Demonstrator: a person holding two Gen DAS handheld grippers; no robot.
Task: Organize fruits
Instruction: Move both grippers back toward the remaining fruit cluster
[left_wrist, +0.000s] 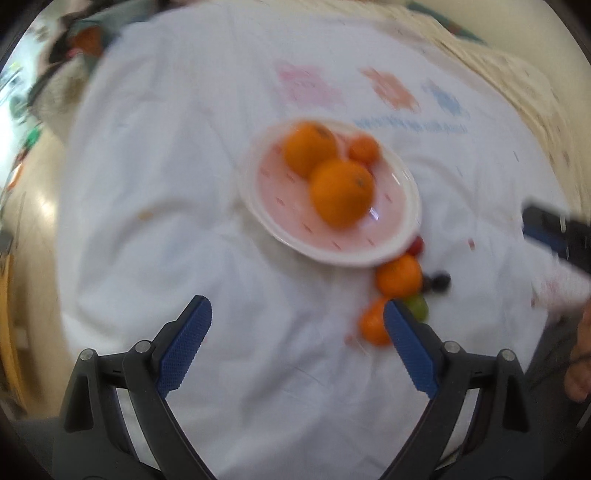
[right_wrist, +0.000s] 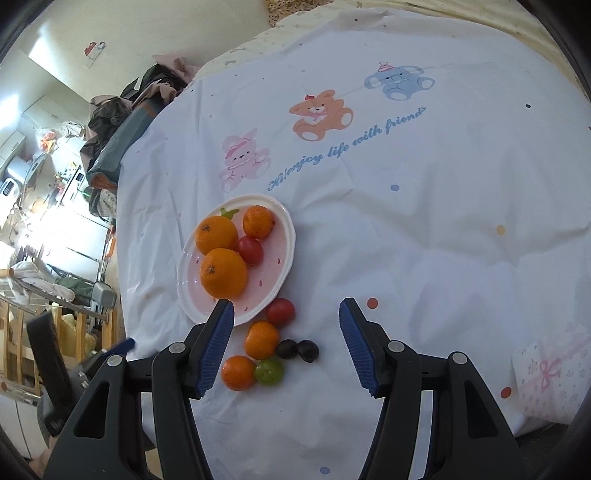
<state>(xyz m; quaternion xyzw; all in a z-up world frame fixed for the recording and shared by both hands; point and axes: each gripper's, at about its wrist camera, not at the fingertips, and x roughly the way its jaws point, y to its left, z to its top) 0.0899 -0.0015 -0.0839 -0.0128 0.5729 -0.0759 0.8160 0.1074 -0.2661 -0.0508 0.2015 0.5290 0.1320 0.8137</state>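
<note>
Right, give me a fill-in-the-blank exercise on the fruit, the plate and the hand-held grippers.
1. The pink plate holds ____ orange fruits and one red tomato.
2. The lone green fruit lies on the ____, off the plate.
3. Beside it lie ____ dark plums.
4. The right hand-held gripper holds ____.

Missing words: three; cloth; two; nothing

Four fruits sit on the pink plate (right_wrist: 286, 236); six more fruits (right_wrist: 261, 339) cluster just beside it
</note>
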